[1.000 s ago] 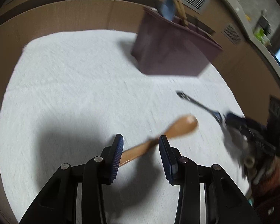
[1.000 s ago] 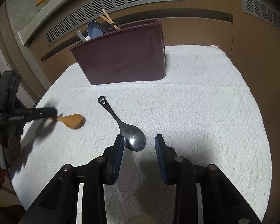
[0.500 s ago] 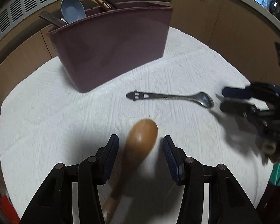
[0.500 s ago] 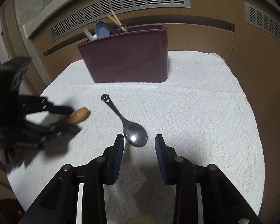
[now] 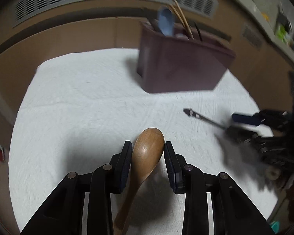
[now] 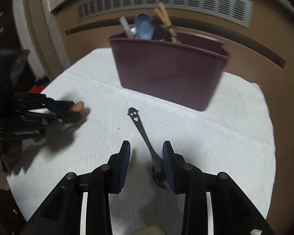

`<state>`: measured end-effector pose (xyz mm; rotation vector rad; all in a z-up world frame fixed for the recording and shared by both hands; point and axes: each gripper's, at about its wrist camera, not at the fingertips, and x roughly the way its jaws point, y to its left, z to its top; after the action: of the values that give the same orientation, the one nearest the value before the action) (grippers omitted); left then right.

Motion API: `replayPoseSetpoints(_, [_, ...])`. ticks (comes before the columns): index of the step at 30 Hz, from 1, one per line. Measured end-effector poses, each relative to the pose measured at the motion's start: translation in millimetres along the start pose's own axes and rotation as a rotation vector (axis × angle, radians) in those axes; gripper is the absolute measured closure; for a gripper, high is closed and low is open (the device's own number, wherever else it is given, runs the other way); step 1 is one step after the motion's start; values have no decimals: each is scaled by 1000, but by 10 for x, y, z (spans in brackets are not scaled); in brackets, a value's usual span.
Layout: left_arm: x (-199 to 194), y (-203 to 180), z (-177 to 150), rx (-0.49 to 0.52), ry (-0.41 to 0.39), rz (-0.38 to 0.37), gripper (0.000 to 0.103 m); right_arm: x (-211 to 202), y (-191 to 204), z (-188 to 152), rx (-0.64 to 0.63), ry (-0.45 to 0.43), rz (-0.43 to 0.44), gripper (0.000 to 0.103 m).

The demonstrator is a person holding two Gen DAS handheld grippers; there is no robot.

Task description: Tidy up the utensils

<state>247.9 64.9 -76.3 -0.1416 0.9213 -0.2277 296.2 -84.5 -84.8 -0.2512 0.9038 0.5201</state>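
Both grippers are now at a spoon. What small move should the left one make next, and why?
Probably lift. The left gripper appears shut on the bowl of the wooden spoon, whose handle runs back under it, low over the white cloth. Raising it would free the handle before carrying it toward the purple bin.

No legible text, seemingly

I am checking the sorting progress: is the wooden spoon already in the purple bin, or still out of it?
Out. The wooden spoon sits between the left gripper's fingers, above the white cloth, short of the purple bin.
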Motion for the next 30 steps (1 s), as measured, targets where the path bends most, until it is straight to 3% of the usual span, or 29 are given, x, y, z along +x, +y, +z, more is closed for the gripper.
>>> replayPoseSetpoints(3, [-185, 146, -9, -75, -69, -26, 69, 185, -15, 74, -5, 65, -23, 75])
replayPoseSetpoints(6, [-223, 159, -19, -104, -98, -44, 69, 101, -64, 2, 7, 68, -29, 75])
replayPoseSetpoints(14, [-7, 158, -51, -154, -62, -92, 69, -133, -158, -481, 11, 75, -86, 74])
replayPoseSetpoints(21, [-90, 112, -98, -153, -74, -79, 69, -42, -194, -365, 48, 4, -75, 68])
replayPoseSetpoints(24, [-134, 126, -109, -161, -83, -73, 69, -56, -107, -336, 21, 9, -88, 75])
replayPoseSetpoints(30, [-289, 67, -61, -156, -131, -77, 69, -563, 18, -182, 3, -131, -132, 77])
